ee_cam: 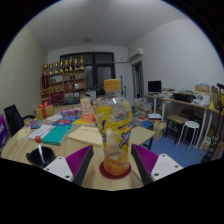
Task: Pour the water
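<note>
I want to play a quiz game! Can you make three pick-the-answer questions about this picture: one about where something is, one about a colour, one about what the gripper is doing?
1. Where is the bottle?
A. on a shelf
B. between the fingers
C. on the floor

2. What colour is the cap?
A. orange
B. blue
C. black

3. What are the fingers doing?
A. hanging far apart
B. closing on nothing
C. closing around the bottle

Answers:
1 B, it stands between both fingers over the table.
2 A, the cap looks orange.
3 C, the gripper has a pad against each side of the bottle's base.
</note>
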Demonstrator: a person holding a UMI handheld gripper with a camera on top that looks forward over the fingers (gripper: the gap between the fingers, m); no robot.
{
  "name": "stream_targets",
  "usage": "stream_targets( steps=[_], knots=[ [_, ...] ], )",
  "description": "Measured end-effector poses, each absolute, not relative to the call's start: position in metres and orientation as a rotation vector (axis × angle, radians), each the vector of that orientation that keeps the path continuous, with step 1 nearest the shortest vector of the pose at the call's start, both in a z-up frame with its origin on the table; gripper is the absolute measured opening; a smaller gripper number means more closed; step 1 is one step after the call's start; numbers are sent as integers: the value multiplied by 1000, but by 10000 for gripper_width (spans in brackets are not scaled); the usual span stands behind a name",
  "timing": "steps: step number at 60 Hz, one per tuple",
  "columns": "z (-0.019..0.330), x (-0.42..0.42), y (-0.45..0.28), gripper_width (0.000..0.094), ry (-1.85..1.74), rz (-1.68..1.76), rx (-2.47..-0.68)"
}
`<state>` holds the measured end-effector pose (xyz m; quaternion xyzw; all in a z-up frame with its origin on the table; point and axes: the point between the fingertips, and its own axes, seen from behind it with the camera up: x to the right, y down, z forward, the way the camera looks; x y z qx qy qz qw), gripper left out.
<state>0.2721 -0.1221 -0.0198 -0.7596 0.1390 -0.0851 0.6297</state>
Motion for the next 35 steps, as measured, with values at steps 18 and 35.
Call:
stream_targets(
  steps=[18,35],
  knots=[
    [29,184,-253,830,206,-192,-1683],
    [45,90,-368,826,135,-160,-1633]
  ],
)
